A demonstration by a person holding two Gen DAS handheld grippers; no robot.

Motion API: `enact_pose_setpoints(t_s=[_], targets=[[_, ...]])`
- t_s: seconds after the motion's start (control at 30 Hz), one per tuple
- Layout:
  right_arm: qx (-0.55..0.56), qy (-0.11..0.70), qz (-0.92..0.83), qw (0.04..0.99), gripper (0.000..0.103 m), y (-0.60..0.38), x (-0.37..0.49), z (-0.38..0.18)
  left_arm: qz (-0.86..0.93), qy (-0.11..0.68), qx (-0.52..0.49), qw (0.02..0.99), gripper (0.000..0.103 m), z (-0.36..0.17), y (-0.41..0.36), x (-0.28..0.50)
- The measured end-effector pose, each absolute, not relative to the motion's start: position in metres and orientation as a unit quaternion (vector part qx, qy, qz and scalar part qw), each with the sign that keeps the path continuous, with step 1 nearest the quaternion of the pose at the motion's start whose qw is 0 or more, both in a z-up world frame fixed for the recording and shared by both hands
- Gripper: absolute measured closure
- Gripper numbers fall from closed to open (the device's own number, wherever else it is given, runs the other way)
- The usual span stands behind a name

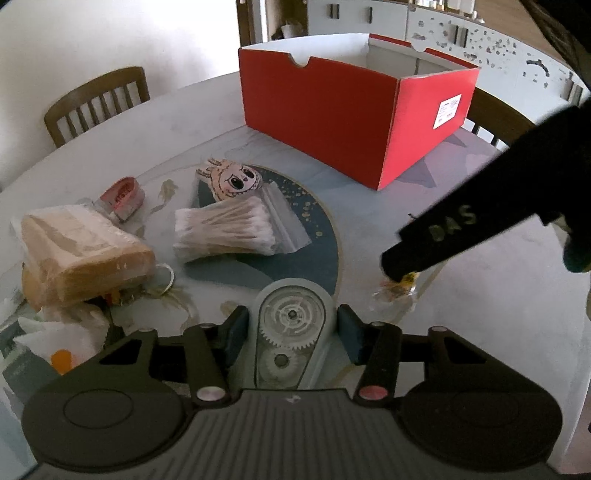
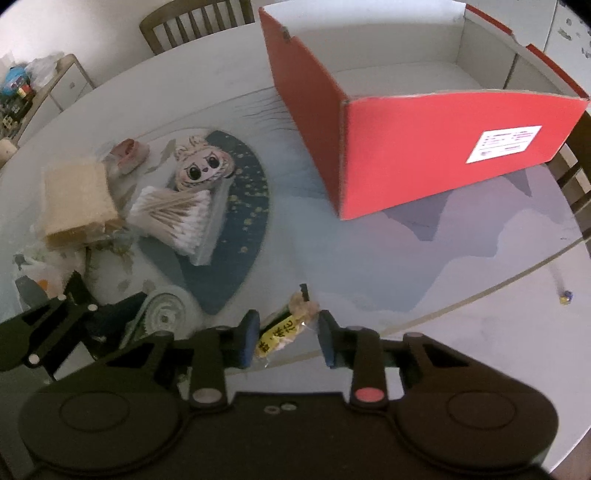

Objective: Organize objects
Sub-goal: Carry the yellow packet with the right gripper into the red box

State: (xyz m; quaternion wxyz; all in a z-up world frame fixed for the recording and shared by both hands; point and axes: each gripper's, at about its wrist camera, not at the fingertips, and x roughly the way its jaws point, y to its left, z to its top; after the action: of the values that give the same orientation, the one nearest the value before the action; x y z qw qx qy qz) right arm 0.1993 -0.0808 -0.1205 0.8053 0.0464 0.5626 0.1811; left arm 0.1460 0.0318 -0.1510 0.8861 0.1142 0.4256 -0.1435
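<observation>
The left hand-held gripper (image 1: 291, 334) is hanging low over the worktop (image 1: 369, 229), its blue pads sitting on either side of a clear correction-tape dispenser (image 1: 291, 332); they are looking close against its sides, though I cannot tell if they are truly pressing. The right hand-held gripper (image 2: 286, 339) is sitting with its pads partly spread around a small snack packet with a yellow label (image 2: 282, 332); the left pad is right beside the wrapper, the right pad just off the crinkled end, so no firm pinch is showing.

Ahead of the left hand-held gripper a bag of cotton swabs (image 1: 225, 230) is lying on a dark blue patch printed on the pale round worktop, with a cartoon-face sticker (image 1: 231, 179) just beyond it. To the left a wrapped tan block (image 1: 83, 254) is resting on a loose heap, and a small pink roll (image 1: 123, 195) is sitting behind it. Farther ahead and to the right an open red box (image 1: 332, 122) is standing, white inside, apparently with nothing in it.

Wooden chairs (image 1: 96, 103) are standing at the far edge, white cabinets (image 1: 443, 22) beyond, and a cluttered low sideboard (image 2: 44, 92) is showing far left of the right hand-held gripper.
</observation>
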Motion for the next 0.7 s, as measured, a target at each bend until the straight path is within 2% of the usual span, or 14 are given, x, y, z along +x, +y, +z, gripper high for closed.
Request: enact_pose_setpoints(t_s=[0.33,0.63,0.7], targets=[[-0.013,0.524,0.243,0.816,0.075,-0.101,0.183,-0.097,-0.119,0.438,0.083,0.887,0.052,-0.137,0.028,0.135],[-0.016,0.483,0.311,0.818,0.082,-0.147,0.204,-0.055,-0.089,0.422,0.040,0.901,0.052,-0.086,0.010,0.136],[-0.018,0.473,0.320,0.820,0.086,-0.158,0.213,-0.045,-0.083,0.416,0.032,0.905,0.052,-0.074,0.003,0.139]])
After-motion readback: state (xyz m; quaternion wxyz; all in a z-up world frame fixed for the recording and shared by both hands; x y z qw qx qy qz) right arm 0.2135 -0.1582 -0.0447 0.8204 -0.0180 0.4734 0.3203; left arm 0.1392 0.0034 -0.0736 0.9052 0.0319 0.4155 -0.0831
